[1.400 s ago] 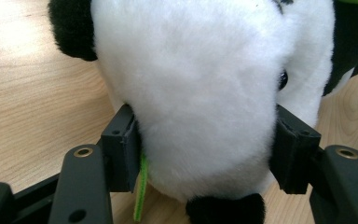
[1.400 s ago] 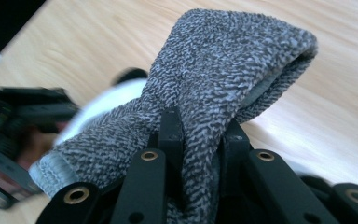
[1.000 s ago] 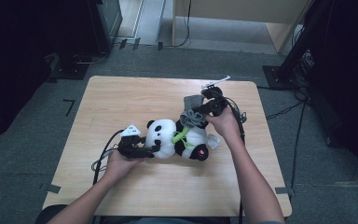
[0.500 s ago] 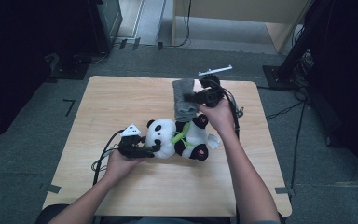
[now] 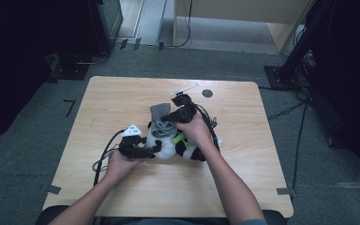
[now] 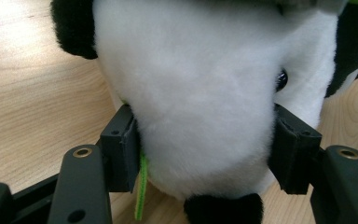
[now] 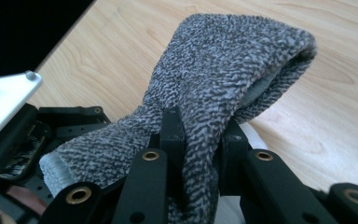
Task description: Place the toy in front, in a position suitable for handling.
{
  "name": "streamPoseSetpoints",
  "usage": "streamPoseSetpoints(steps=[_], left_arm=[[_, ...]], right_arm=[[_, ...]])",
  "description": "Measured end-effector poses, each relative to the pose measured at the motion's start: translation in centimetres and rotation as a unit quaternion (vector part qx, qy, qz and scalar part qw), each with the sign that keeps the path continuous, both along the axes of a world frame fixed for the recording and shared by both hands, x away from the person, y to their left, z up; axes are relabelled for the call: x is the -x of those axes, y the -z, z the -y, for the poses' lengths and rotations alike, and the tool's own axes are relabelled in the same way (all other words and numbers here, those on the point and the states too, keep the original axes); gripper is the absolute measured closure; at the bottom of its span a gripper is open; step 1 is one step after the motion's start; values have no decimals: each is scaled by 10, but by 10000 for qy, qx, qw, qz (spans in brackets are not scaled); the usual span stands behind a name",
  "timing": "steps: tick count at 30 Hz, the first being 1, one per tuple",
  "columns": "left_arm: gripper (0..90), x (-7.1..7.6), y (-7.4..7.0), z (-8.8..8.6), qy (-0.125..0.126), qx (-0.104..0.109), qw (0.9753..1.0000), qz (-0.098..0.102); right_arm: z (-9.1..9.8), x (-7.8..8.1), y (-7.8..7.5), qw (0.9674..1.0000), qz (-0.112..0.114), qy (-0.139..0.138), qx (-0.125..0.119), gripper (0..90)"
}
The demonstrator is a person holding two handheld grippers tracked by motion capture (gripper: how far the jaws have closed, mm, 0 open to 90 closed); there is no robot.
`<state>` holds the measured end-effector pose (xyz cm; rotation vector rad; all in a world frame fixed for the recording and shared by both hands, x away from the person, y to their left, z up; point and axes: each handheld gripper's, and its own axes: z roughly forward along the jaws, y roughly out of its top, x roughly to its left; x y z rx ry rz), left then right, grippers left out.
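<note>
Left gripper (image 6: pixel 205 154) clamps the panda plush's (image 5: pixel 171 145) white head, pinning it mid-table (image 5: pixel 122 98). Right gripper (image 7: pixel 200 140) pinches a grey knit sleeve (image 7: pixel 223 79) just above the panda — not yet on, so dressing looks barely begun. Right gripper view reveals the sleeve's open mouth — the high view doesn't.

One plush panda (image 5: pixel 180 146) is counted on the single wooden table (image 5: pixel 122 103). One grey knitted cloth (image 7: pixel 223 79) is seen, along with two grippers (image 5: pixel 138 149) and one small black disc (image 5: pixel 207 93) and one white strip (image 5: pixel 184 87).
</note>
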<state>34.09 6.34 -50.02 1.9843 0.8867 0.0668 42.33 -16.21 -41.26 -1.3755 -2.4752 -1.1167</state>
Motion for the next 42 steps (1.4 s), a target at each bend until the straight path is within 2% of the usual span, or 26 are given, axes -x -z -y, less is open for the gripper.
streamPoseSetpoints(steps=[2,5,7,9,11,13,15,18,21,23,27,33,38,42], left_arm=[[369,0,0,0,-8,25,10000,-9],[369,-1,0,0,-9,24,10000,-23],[371,-1,0,0,-4,5,10000,16],[372,-1,0,1,-16,6,10000,-13],[374,-2,-1,1,-21,-1,10000,-44],[374,-2,0,0,-29,13,10000,-64],[374,-2,0,0,-25,24,10000,-72],[375,-3,-1,1,-11,1,10000,-45],[376,-4,-1,0,-12,6,10000,-83],[375,-5,-1,0,-11,22,10000,-79],[375,-5,-1,0,-12,23,10000,-79],[374,-5,-1,0,-25,42,10000,-82],[374,-5,-1,0,-17,28,10000,-87],[374,-5,-1,0,-22,26,10000,-92]], right_arm=[[8,3,-5,9995,201,34,256,775],[25,5,-9,9980,257,149,554,778],[38,4,-9,9989,225,174,384,778],[53,4,-11,9991,166,320,225,778],[62,5,-14,9988,196,420,156,787],[73,5,-19,9975,292,586,267,802],[86,4,-20,9960,257,717,472,806],[106,4,-19,9950,198,896,393,808],[118,7,-23,9929,389,1065,369,815],[125,10,-30,9917,587,1111,280,818],[133,20,-46,9897,880,1112,-211,819],[138,35,-70,9868,1038,954,-799,819],[144,50,-94,9828,1257,836,-1062,820],[143,62,-111,9814,1324,536,-1279,819]])
